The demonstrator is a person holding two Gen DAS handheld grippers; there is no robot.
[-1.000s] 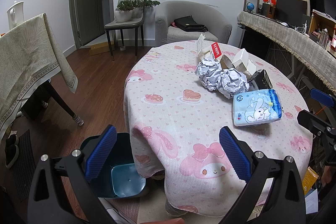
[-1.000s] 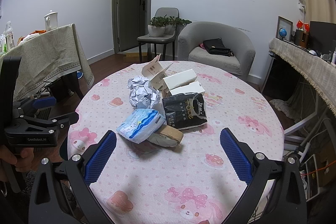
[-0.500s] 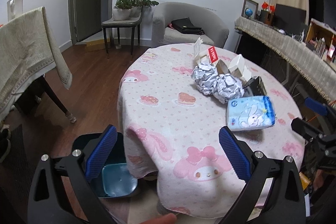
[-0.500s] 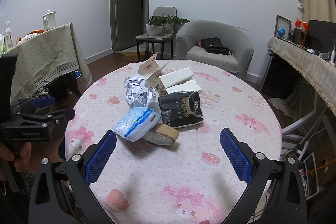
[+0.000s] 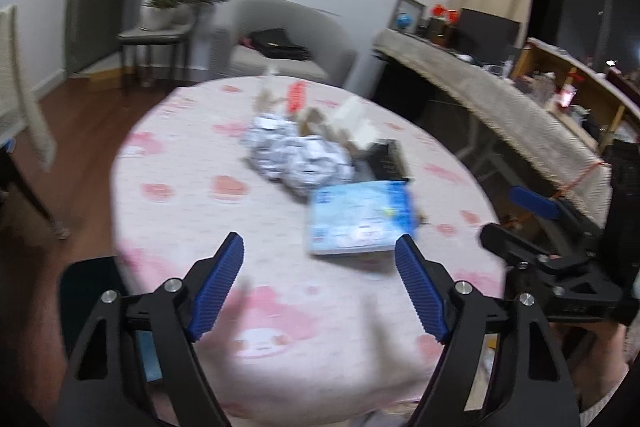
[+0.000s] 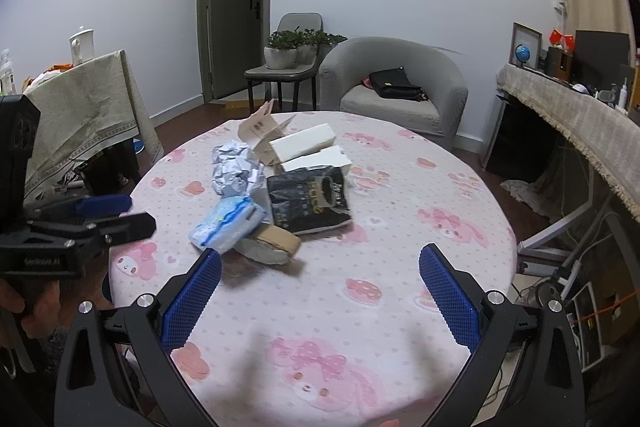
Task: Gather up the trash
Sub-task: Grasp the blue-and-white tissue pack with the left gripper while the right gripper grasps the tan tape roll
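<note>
A pile of trash lies on the round table (image 6: 400, 267) with a pink cartoon cloth. It holds crumpled foil balls (image 6: 236, 171) (image 5: 296, 155), a blue tissue pack (image 6: 226, 225) (image 5: 360, 217), a black bag (image 6: 310, 199), white boxes (image 6: 308, 147), torn cardboard (image 6: 260, 127) and a brown roll (image 6: 276, 241). My left gripper (image 5: 320, 291) is open and empty over the table's near edge, short of the tissue pack. My right gripper (image 6: 320, 301) is open and empty, short of the pile. The left wrist view is motion-blurred.
A dark teal bin (image 5: 88, 291) stands on the floor left of the table, partly hidden by my left gripper. A grey armchair (image 6: 392, 87) with a black bag, a chair with plants (image 6: 292, 55), a cloth-covered table (image 6: 80, 107) and a long sideboard (image 6: 580, 115) surround the table.
My left gripper has swung right and toward the table; the bin has slid to the frame's left edge and the tissue pack is nearer. The right gripper has moved slightly closer to the pile.
</note>
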